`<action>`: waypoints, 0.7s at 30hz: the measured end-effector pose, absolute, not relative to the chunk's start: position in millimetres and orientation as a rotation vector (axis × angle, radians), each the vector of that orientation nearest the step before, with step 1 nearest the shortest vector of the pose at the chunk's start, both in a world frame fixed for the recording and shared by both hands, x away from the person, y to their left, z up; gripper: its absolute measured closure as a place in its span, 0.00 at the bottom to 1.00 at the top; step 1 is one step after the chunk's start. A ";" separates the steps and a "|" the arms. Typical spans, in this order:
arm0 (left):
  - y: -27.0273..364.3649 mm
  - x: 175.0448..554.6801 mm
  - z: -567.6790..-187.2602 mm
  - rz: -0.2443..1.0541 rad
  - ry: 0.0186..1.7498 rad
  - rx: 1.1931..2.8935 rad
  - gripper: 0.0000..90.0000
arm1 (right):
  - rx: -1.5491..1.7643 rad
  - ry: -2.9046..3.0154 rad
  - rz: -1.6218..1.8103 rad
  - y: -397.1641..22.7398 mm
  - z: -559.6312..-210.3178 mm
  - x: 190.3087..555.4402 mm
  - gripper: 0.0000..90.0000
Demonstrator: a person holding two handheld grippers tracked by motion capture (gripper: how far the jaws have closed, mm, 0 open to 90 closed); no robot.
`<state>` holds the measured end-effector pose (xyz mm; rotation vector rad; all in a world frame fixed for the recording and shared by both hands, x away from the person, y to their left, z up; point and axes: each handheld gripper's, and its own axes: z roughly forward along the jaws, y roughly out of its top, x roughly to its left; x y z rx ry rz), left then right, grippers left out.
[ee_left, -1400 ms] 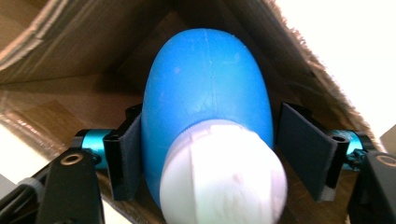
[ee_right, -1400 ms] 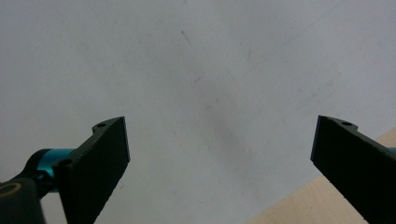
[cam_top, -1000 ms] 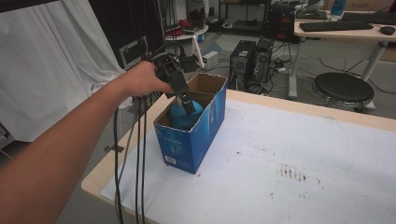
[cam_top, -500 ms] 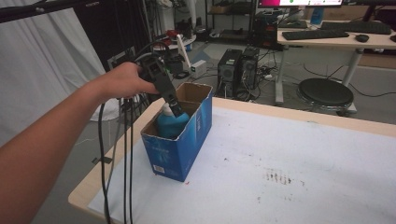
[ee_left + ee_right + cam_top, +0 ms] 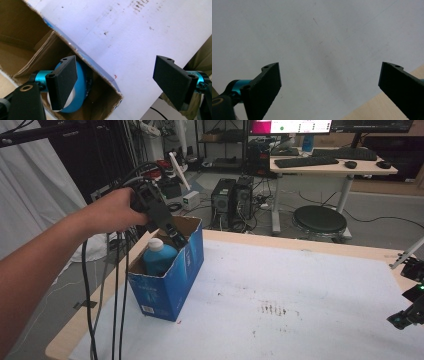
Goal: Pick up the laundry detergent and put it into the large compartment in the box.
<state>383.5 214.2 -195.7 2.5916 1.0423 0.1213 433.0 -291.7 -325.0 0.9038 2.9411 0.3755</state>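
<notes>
An open blue cardboard box point(image 5: 172, 280) stands near the left edge of the white-covered table point(image 5: 300, 285). Upright inside it is a blue bottle point(image 5: 157, 257) with a white cap. My left gripper point(image 5: 179, 241) hovers just above the box's far rim, tilted down. Its jaws have just been opening and stand open, with nothing between them. In the left gripper view point(image 5: 117, 82) the bottle point(image 5: 80, 85) lies behind the left jaw, inside the box point(image 5: 100, 72). My right gripper point(image 5: 406, 314) rests at the table's right edge. In the right gripper view point(image 5: 329, 87) it is open over bare cover.
Black cables point(image 5: 117, 290) hang from the left gripper past the table's left edge. Behind the table are a desk with a keyboard point(image 5: 325, 162), a round stool point(image 5: 320, 220) and computer towers point(image 5: 232, 200). A white curtain point(image 5: 35, 195) hangs at the left.
The left gripper was down in the box at the bottle. It has since risen up out of the box, leaving the bottle standing inside.
</notes>
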 end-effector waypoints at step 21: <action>168.6 387.3 -211.9 0.112 0.900 2.696 0.02 | 0.885 2.916 0.413 -295.2 -317.1 424.6 0.04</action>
